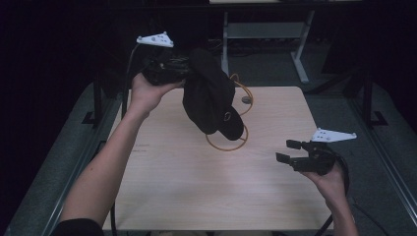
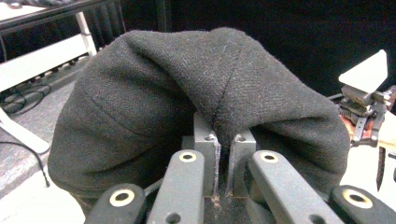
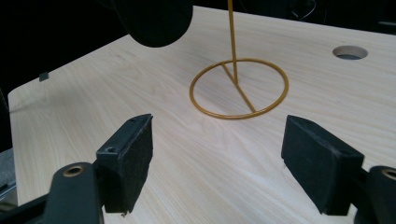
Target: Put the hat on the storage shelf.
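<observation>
Left gripper [image 1: 184, 73] clamps the black cap [image 1: 211, 96] aloft, seemingly over the gold wire stand [image 3: 238, 88]; hanging remains; right gripper [image 1: 287, 151] gapes empty.

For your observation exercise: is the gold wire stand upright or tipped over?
Upright: the gold wire stand's ring base lies flat on the table, its stem rising straight.

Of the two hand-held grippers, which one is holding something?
The left hand-held gripper: its jaws are shut on the black cap, lifted above the table. The right hand-held gripper hangs open, with nothing between its jaws.
</observation>
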Action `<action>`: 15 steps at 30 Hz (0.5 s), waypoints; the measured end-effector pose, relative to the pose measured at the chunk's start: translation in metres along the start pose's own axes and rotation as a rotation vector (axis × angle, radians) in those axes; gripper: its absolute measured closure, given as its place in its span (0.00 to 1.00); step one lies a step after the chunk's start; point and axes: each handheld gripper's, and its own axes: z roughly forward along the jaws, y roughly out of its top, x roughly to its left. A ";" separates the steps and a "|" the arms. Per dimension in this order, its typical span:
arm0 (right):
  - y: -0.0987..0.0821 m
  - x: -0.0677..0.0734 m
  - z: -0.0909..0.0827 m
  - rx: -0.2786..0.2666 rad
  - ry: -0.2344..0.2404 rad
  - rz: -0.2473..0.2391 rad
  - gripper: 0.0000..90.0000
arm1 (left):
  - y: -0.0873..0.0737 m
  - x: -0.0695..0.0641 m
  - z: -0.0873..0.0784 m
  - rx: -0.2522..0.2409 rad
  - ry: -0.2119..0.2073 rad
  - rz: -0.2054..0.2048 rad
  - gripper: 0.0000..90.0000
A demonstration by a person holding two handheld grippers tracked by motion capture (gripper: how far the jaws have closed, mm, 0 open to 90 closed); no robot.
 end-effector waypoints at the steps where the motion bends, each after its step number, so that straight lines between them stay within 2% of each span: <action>1: 0.000 0.000 0.000 -0.003 -0.001 -0.001 0.27 | 0.004 0.001 0.004 0.001 -0.003 -0.002 0.95; 7: -0.001 -0.004 -0.006 -0.016 -0.011 0.014 0.27 | 0.021 0.005 0.024 0.037 -0.005 0.009 0.95; 11: -0.004 -0.008 -0.009 -0.034 -0.012 0.033 0.28 | 0.029 0.009 0.036 0.064 -0.007 -0.016 0.95; 15: -0.005 -0.009 -0.008 -0.026 -0.017 0.030 0.27 | 0.033 0.012 0.047 0.087 -0.002 -0.027 0.95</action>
